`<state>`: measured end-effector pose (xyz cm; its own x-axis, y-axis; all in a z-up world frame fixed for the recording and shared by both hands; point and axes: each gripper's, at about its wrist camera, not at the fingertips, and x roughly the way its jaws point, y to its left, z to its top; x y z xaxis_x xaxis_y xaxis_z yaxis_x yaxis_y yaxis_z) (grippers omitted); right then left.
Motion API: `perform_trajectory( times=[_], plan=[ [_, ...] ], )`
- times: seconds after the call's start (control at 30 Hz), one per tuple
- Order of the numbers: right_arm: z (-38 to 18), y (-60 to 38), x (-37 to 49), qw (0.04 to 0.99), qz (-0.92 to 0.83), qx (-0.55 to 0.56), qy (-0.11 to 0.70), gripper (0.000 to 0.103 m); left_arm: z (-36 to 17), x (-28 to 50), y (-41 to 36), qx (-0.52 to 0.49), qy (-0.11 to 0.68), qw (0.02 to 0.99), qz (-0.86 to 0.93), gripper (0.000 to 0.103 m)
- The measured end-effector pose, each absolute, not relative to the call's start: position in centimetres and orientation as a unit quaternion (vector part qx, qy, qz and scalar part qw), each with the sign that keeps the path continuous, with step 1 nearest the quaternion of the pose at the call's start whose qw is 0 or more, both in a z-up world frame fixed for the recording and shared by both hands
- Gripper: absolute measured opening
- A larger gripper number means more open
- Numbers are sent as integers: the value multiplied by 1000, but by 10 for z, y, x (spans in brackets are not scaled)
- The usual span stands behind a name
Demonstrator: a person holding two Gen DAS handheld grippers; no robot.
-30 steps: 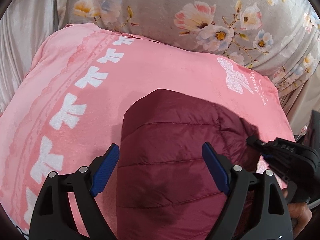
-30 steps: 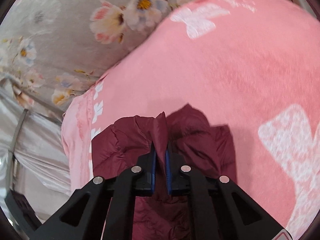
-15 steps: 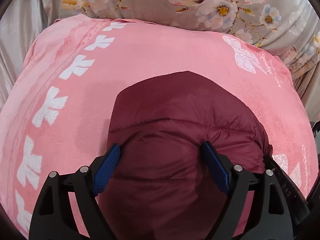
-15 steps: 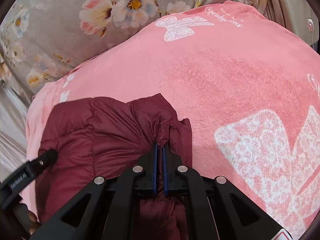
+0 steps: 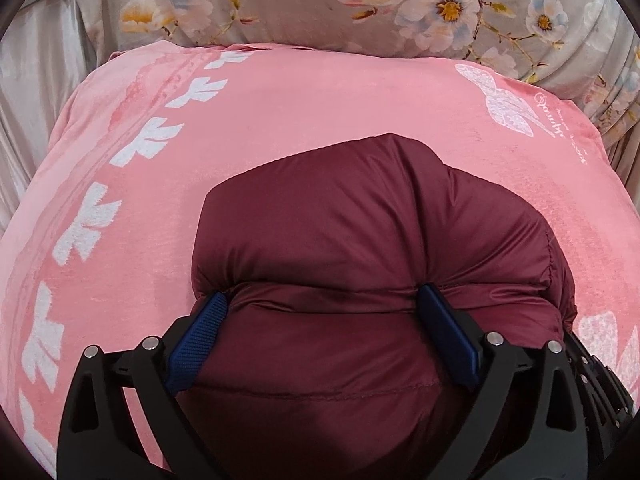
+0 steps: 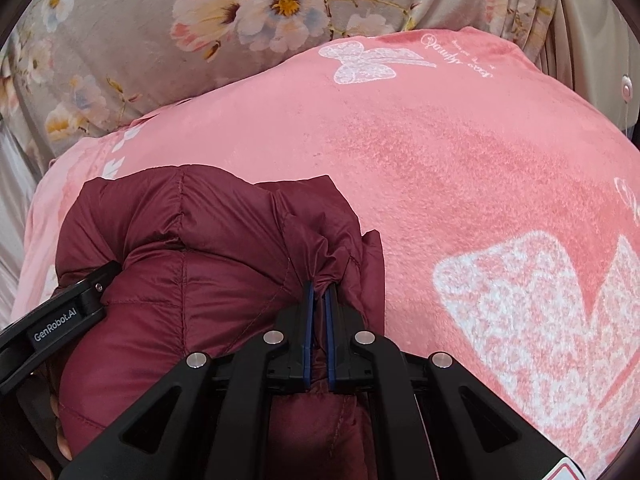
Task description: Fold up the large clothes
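Observation:
A dark red quilted puffer jacket lies bunched on a pink blanket. My left gripper is wide open and its blue pads press down into the jacket on both sides of a puffed fold. In the right wrist view the jacket fills the lower left. My right gripper is shut on a pinch of the jacket's right edge. The left gripper's black body shows at the left edge there.
The pink blanket with white bow prints covers the bed. A grey floral pillow or sheet lies behind it, and also shows in the right wrist view. Pale curtain fabric hangs at the left.
Both grippers have moved forward and down over the jacket. The jacket has been pushed into a rounder bundle, and the left pads now sink into it. The right grip stayed shut.

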<state>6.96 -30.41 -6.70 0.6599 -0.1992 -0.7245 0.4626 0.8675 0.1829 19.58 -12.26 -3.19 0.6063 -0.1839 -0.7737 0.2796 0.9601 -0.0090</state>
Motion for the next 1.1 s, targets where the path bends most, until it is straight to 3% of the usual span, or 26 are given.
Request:
perform_trajectory(
  times=[0.63,0.73,0.8,0.83,1.03,1.07,1.1],
  plan=[
    [-70,-312,67,894,-156,206,365,6,-42,195,-126,72,415,900,-113,98],
    [-58,-330,44,879,-114,274,374,21,-37,192,-117,70,430,891,-124,98],
    [-51,-342,16,871,-93,313,366,50,-30,184,-104,56,444,884,-136,98],
    [-50,-344,6,870,-82,322,365,51,-24,178,-94,41,453,878,-145,98],
    [-60,-334,-48,859,-3,334,389,51,-10,127,-65,39,470,865,-171,97],
    [-61,-326,-51,862,-1,321,392,48,-11,121,-64,41,472,864,-170,97],
    [-62,-315,-54,868,-3,296,398,33,-14,115,-62,47,477,862,-167,97]
  ],
)
